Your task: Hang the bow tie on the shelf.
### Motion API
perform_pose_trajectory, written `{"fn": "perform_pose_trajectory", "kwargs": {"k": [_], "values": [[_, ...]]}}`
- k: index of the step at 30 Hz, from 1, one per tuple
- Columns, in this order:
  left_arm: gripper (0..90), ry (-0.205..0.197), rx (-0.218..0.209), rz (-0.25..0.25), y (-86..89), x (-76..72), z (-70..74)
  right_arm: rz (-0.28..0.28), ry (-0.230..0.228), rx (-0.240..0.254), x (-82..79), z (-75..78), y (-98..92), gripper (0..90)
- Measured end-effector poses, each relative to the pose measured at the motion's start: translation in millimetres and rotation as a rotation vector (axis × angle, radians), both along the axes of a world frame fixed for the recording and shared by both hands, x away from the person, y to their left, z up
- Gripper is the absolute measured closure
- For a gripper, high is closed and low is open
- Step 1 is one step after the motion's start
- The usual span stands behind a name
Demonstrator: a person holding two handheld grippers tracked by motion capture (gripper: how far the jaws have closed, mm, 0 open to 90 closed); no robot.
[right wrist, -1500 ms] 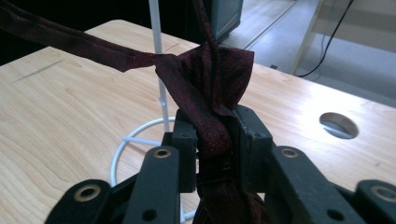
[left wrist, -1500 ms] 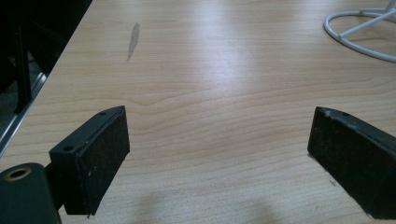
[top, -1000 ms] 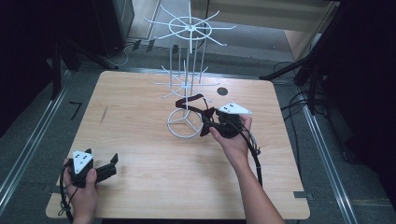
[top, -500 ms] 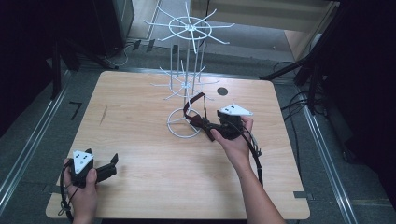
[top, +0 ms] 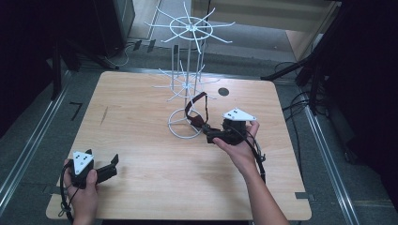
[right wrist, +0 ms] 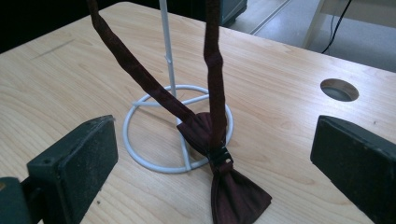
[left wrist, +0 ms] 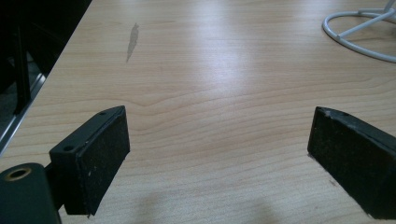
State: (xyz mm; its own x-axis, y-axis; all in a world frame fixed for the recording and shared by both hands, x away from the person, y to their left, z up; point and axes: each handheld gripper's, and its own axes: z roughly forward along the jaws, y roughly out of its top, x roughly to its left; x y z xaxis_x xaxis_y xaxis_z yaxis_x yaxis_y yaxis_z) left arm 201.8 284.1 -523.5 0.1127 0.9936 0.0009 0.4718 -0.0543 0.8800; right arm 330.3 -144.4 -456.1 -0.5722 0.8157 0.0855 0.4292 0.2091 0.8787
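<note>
A dark red bow tie has its strap running up taut towards a lower arm of the white wire rack. Its bow rests on the table at the edge of the rack's base ring. My right gripper sits just right of the bow, open, its jaws wide on either side of the bow without touching it. My left gripper rests at the table's near left corner, open with only bare wood between its jaws.
The rack's pole rises behind the strap, and its upper hooks spread wide overhead. A round hole is cut into the wooden table at the far right. A grey streak marks the left side.
The right gripper lifted the bow tie's strap up by the rack, then let go and drew back a little towards the person. The left gripper has stayed put.
</note>
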Motion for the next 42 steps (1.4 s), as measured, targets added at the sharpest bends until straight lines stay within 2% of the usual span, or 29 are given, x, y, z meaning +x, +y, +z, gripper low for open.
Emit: {"fn": "perform_pose_trajectory", "kwargs": {"k": [5,8,12,22,24,37,42], "values": [[6.2,0.000,0.001,-0.002,-0.1,-0.1,0.0,-0.007,0.008,0.016,-4.5,-1.7,-11.1,0.0],[6.2,0.003,0.005,-0.005,-0.5,-0.2,-0.1,-0.017,0.001,0.031,-11.3,-4.8,-25.1,0.0],[6.3,0.003,0.007,-0.005,-0.8,-0.2,0.0,-0.029,-0.003,0.040,-16.5,-7.2,-34.5,0.0],[6.2,0.003,0.010,-0.009,-1.9,-0.8,-0.2,-0.101,-0.005,0.066,-35.1,-21.5,-76.6,0.0],[6.2,0.003,0.014,-0.011,-2.4,-0.9,-0.2,-0.107,-0.003,0.066,-36.9,-22.8,-80.2,0.0],[6.2,0.001,0.024,-0.016,-3.6,-1.9,0.0,-0.194,0.014,0.072,-58.6,-45.9,-124.8,0.0],[6.3,-0.003,0.026,-0.015,-3.7,-2.2,0.0,-0.227,0.040,0.065,-67.2,-57.1,-141.8,0.0]]}}
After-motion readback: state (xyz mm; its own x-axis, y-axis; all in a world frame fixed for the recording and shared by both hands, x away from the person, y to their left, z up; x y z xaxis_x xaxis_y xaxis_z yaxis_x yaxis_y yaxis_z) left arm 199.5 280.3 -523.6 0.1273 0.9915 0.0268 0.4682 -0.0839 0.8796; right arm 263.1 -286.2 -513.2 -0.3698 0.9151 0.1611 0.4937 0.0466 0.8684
